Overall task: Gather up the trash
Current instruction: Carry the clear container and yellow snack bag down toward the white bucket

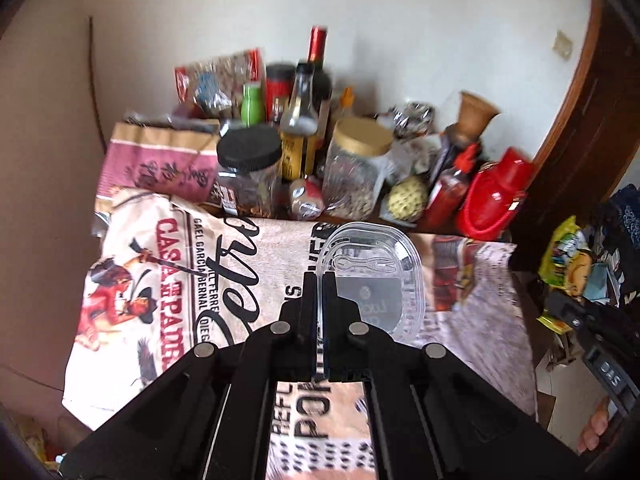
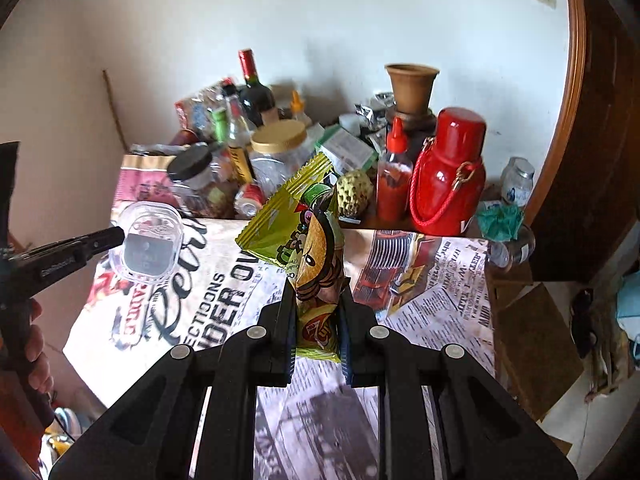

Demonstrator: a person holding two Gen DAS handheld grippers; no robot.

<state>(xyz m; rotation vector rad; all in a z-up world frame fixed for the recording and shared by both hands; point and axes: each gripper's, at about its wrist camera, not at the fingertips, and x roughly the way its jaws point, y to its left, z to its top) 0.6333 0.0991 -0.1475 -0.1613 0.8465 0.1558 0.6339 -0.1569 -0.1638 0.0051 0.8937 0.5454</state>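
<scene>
Clear plastic makes the lid hard to read: its far rim blurs into the printed cloth behind it, and the embossed spoon-and-fork mark is only faintly legible. Its near edge disappears between the fingers of the left gripper, which are clenched on that edge, so the lid juts forward and to the right of the fingertips, held up off the table. From the right wrist view the same lid shows as a rounded rectangle with a dark label showing through.

The right gripper is clamped on a yellow-green snack wrapper, crumpled, printed with a cartoon face; its lower end is pinched between the fingers and its crimped top fans up and to the left beyond the tips.

Below both lies a newspaper-print tablecloth. Past the fingertips stands crowded clutter: a red flask, a sauce bottle, a gold-lidded jar, and a wine bottle, against a white wall; many labels there are too blurred to read.
</scene>
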